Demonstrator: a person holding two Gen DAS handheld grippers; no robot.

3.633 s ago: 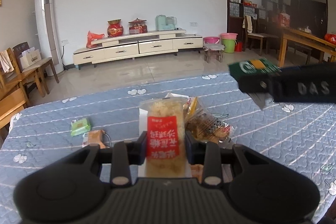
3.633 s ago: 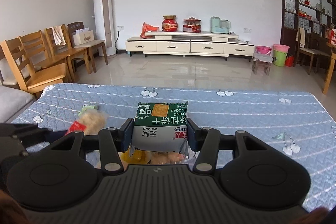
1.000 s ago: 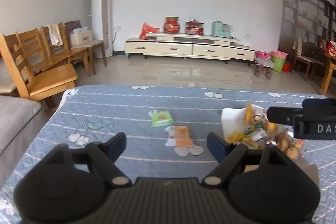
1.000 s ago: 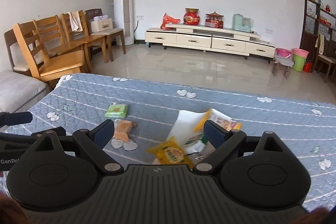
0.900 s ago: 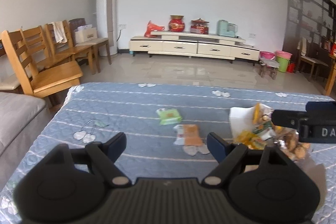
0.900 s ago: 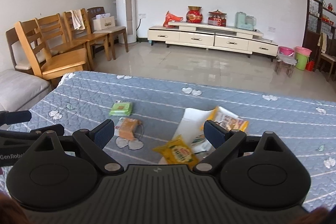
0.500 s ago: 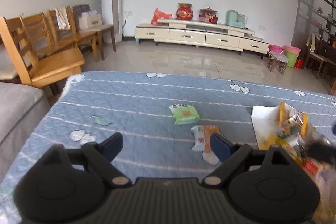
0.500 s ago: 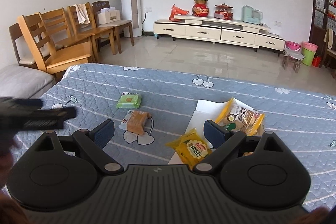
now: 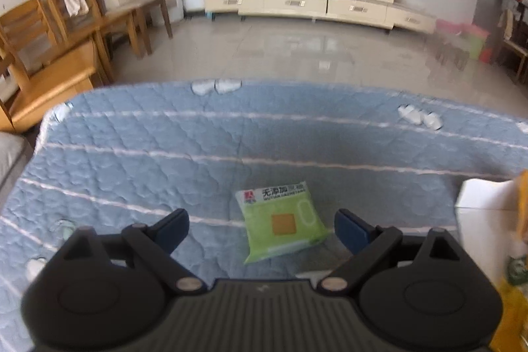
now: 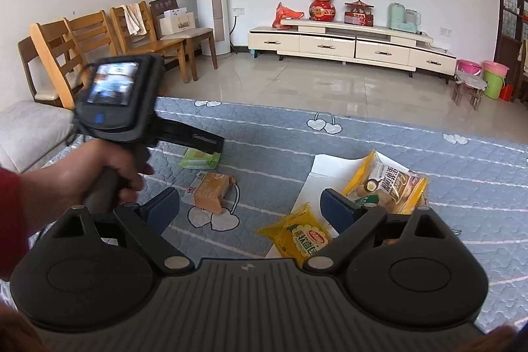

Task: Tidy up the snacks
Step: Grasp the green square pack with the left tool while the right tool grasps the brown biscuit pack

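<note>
A blue quilted cloth with white stripes and heart prints (image 10: 379,134) covers the table. On it, to the left, lie a flat green snack packet (image 9: 283,221) and, nearer, an orange-brown one (image 10: 209,190). Right, a white sheet (image 10: 333,169) bears a yellow packet (image 10: 302,236) and others.

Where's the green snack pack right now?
On the blue quilt, the green snack pack lies between the open left gripper's fingers, just beyond the orange pack in the right view.
</note>
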